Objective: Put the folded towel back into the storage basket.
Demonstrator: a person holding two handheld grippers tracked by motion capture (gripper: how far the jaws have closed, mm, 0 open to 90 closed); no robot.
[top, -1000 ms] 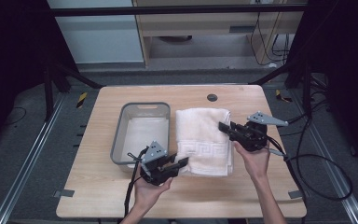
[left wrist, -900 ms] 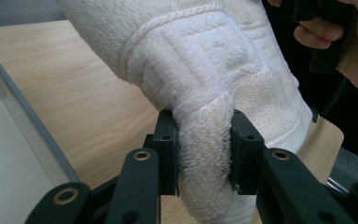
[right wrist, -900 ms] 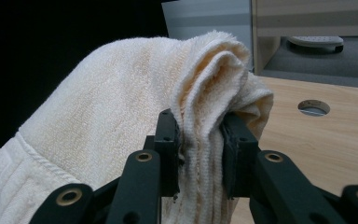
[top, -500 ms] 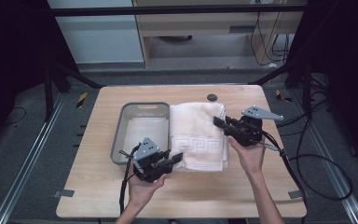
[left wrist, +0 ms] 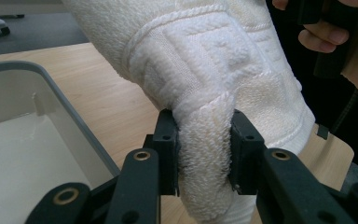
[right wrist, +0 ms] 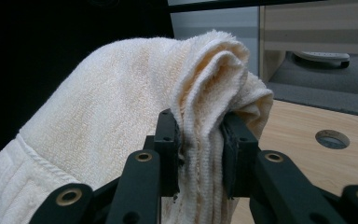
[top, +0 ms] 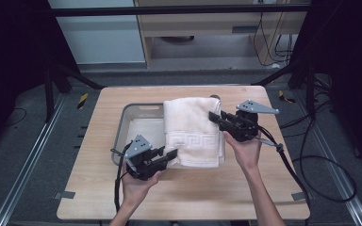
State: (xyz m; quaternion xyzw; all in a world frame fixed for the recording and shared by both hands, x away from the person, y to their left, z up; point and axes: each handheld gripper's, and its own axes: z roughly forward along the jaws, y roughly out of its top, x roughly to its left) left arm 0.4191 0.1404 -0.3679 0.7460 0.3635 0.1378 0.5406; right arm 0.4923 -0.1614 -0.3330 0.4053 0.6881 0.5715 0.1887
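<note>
Wooden counter, grey tray beside left hand-held gripper. Both it and right hand-held gripper clamped on folded towel: soft, light, floppy; pinch opposite edges.

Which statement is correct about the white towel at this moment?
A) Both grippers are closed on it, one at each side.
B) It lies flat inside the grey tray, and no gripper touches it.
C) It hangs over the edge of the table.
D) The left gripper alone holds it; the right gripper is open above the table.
A: in each gripper view the two black jaws pinch folds of the towel, so the left gripper and the right gripper both hold it.
</note>
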